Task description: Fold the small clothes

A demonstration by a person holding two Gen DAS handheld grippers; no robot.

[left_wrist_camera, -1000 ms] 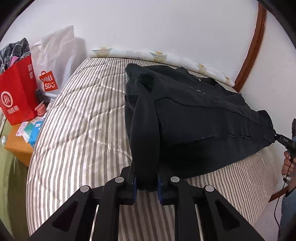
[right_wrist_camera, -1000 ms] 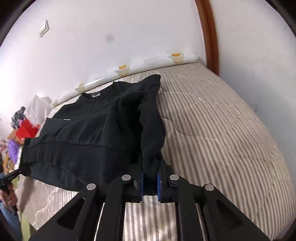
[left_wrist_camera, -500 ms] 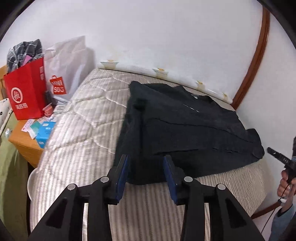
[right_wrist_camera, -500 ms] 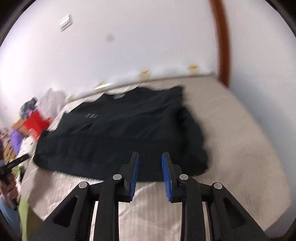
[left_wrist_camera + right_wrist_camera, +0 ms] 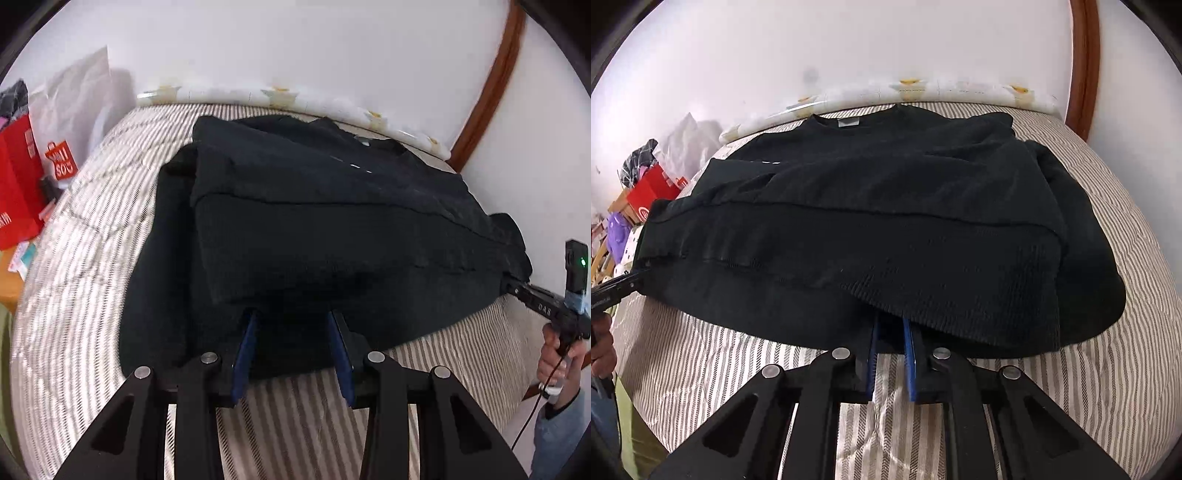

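A black sweater point(image 5: 314, 221) lies flat on the striped mattress point(image 5: 85, 280), both sleeves folded across its body. It also shows in the right wrist view point(image 5: 871, 229), collar toward the far wall. My left gripper point(image 5: 293, 317) is open, its blue-padded fingertips hidden under the near hem at the sweater's left side. My right gripper point(image 5: 890, 325) is open with a narrower gap, its fingertips tucked under the hem at the right side. Each gripper shows in the other's view at the sweater's edge.
Red and white shopping bags point(image 5: 22, 177) and a wooden stand stand left of the bed. A white wall and a rolled pad point(image 5: 923, 92) run along the far edge. A brown door frame point(image 5: 487, 85) stands at the right corner.
Both grippers let go of the sleeves, which now lie folded on the sweater, then opened, pulled back and came down to the near hem with their tips under it.
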